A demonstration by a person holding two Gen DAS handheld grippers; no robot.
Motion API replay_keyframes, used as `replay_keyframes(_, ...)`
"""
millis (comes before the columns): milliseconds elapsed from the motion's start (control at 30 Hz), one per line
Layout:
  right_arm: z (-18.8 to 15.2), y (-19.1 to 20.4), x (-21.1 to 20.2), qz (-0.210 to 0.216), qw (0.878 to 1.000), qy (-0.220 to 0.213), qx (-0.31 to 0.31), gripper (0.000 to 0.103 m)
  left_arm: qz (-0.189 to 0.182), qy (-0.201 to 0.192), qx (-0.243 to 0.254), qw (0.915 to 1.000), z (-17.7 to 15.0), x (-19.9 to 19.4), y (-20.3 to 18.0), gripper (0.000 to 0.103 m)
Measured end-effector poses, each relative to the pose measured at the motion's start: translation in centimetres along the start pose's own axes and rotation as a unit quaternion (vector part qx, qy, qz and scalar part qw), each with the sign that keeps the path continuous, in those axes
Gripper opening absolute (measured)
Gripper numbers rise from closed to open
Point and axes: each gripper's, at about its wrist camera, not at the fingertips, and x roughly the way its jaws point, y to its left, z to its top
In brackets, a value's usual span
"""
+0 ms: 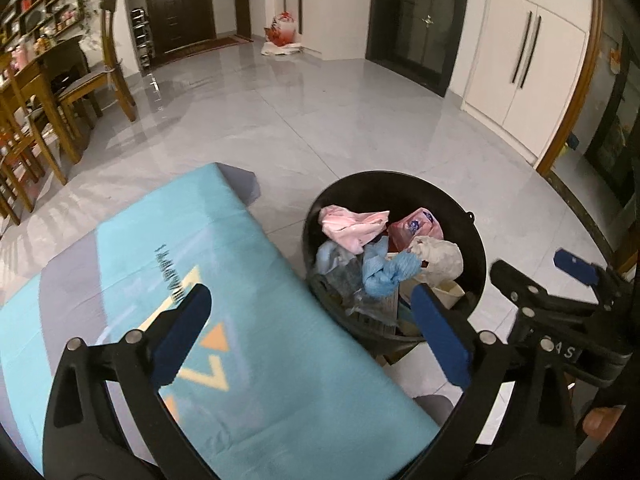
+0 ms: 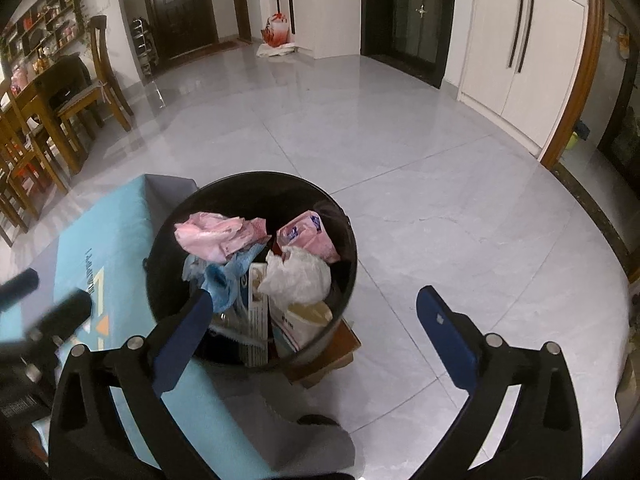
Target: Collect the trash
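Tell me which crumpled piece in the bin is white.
The white crumpled bag, on the right side of the black bin just below the pink printed packet; the other wads are pink and blue.

Both my wrist views are lit by soft indoor light, moderately bright, with a cool cast. The glossy tiled floor [image 1: 320, 120] carries pale glare streaks and reflections of the dark door [image 1: 180, 4] and the white cabinets [image 2: 516, 60]. The fisheye lens bends straight lines hard: door frames bow near the rim, and the corners fall into black vignette. In the right view my left tongs [image 2: 52, 300] smear into a dark blur at the left edge. The teal surface [image 1: 240, 320] looks slightly soft, perhaps from motion. The inside of the black bin [image 2: 260, 200] stays deep in shadow. Far shelves [image 1: 40, 12] are grainy.
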Motion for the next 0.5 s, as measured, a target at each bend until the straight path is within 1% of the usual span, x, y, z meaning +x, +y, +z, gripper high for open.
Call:
replay_keyframes(133, -1.9, 0.5, -2.7, 0.018, 1.0, -0.012, 0.006, 0.1, 0.027, -0.004, -0.013, 0.9996, -1.3, -3.2, 1.6, 0.1)
replay_keyframes(233, -2.6, 1.6, -5.2, 0.015, 0.999, -0.032, -0.008, 0.1, 0.029, -0.011, -0.012, 0.9995, -2.9, -5.7, 2.5, 0.1)
replay_keyframes(267, -2.8, 2.1, -6.3, 0.02, 0.999, -0.042, -0.012, 0.1, 0.034, -0.015, -0.013, 0.9992, -3.4, -6.6, 2.7, 0.1)
replay_keyframes(400, -3.4, 3.4, -9.5, 0.03, 0.998, -0.057, -0.026, 0.1, 0.065, -0.021, -0.023, 0.9974, -4.6, -9.6, 3.9, 0.1)
replay_keyframes(500, -3.8, 4.3, -12.4, 0.029, 0.995, -0.082, -0.043, 0.1, 0.076, -0.035, -0.034, 0.9959, -5.2, -11.9, 4.6, 0.1)
